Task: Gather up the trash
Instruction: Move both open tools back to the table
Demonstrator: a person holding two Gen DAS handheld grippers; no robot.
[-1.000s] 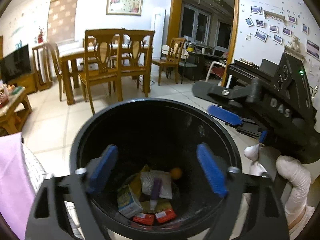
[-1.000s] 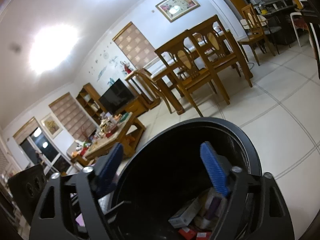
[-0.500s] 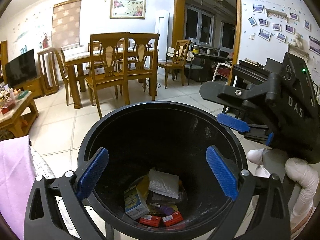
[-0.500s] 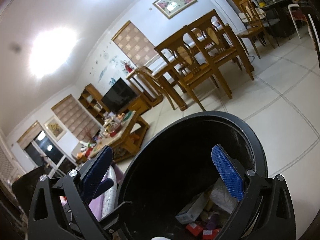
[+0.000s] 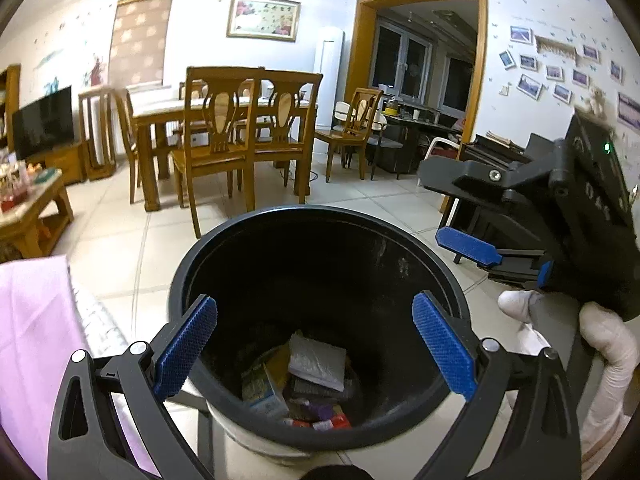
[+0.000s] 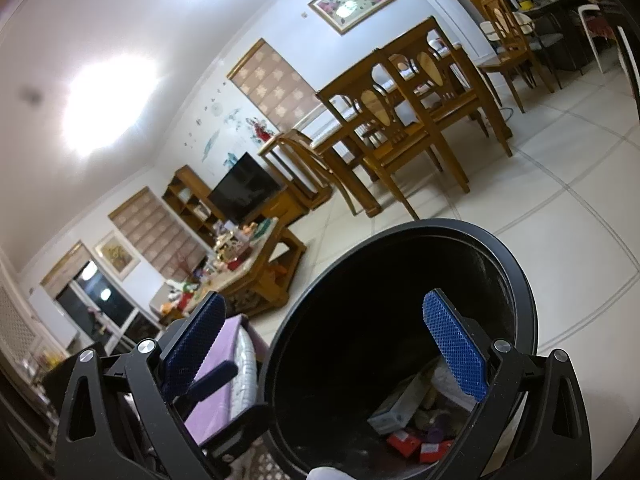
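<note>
1. Trash [image 5: 310, 380] lay at the bottom of a black round bin [image 5: 256, 236], which filled the lower centre of the left wrist view and the lower right of the right wrist view [image 6: 516, 280].
2. The heap held a grey-white pouch [image 5: 318, 362], a small printed box [image 5: 262, 390] and red packets [image 5: 334, 423]; in the right wrist view a pale box [image 6: 396, 404] and red packets [image 6: 404, 442] showed through the bin's mouth.
3. The left gripper [image 5: 314, 346] hung over the bin's near rim with its jaws wide apart, its blue pads [image 5: 186, 346] clear of the bin wall and nothing between them.
4. The right gripper [image 6: 324, 348] also had its jaws spread wide and empty; its right pad [image 6: 456, 350] stood over the bin's opening, its left pad outside the rim.
5. In the left wrist view the right gripper [image 5: 516, 216] appeared at the right edge of the frame, held by a white-gloved hand [image 5: 600, 344] just beside the bin.
6. A pink cloth [image 5: 32, 340] lay at the lower left of the left wrist view, next to the bin.
7. The bin stood on a pale tiled floor [image 5: 112, 256].
8. Behind it, in the middle of the frame, were wooden chairs [image 5: 218, 136] around a dining table [image 5: 160, 114].
9. A television [image 5: 42, 122] sat at the left edge, and a low worktop [image 5: 30, 196] crowded with small items stood below it.
</note>
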